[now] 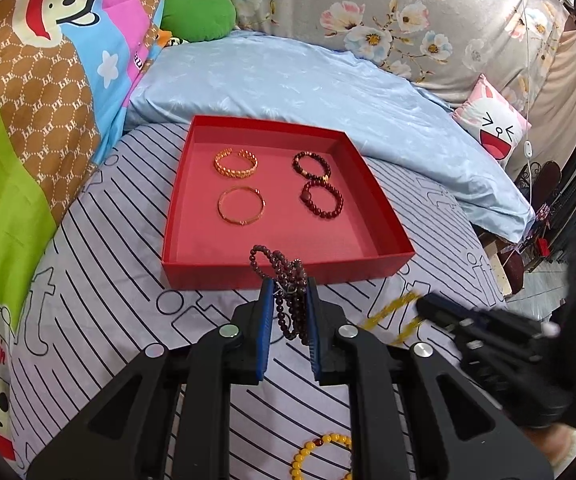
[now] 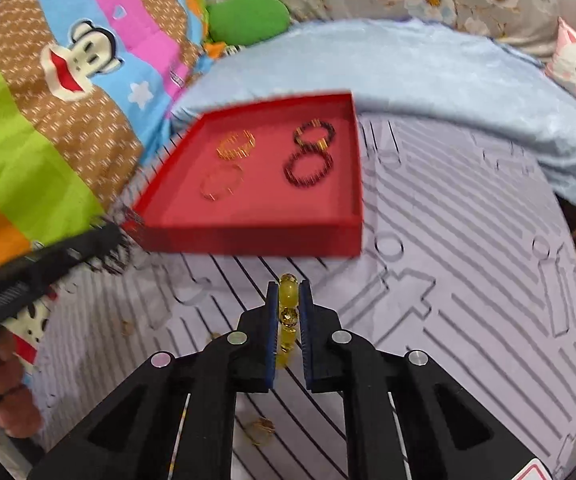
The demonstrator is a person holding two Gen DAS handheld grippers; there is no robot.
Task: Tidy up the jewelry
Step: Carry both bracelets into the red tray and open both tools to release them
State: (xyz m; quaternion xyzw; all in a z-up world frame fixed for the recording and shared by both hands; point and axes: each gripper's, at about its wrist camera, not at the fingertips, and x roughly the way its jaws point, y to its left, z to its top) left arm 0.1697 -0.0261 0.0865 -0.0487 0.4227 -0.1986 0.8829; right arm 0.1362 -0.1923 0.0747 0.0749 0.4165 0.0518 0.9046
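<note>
Four bracelets already lie in the shallow red cardboard tray (image 1: 379,216), which sits on the striped grey bedsheet (image 1: 100,280): a wide gold openwork cuff (image 1: 235,164) at the far left, a thin plain gold bangle (image 1: 242,210) nearer, a dark brown beaded bracelet (image 1: 311,165) at the far right and a deep red beaded bracelet (image 1: 323,199) just in front of it, the two bead rings touching. By my reading the job is a little past halfway — gold on one side, dark beads on the other, and the near strip of the tray floor bare.

The left gripper (image 1: 288,308) is clenched on a multi-strand bracelet of small dark garnet-coloured beads (image 1: 284,280), held just short of the tray's near wall; loops stick up past the fingertips and hang limp between the blue ribbed pads (image 1: 266,320). The right gripper (image 2: 288,312) is clamped on a bracelet of large translucent yellow beads (image 2: 288,300), smooth and glossy, also short of the tray and above the sheet. Its view is motion-blurred, so fine detail there is lost.

Still out on the sheet: a bracelet of opaque butter-yellow round beads (image 1: 319,456) under the left gripper, and a small gold-looking piece (image 2: 264,428) in the right view — too blurred to name. Both held bracelets have yet to go in.
</note>
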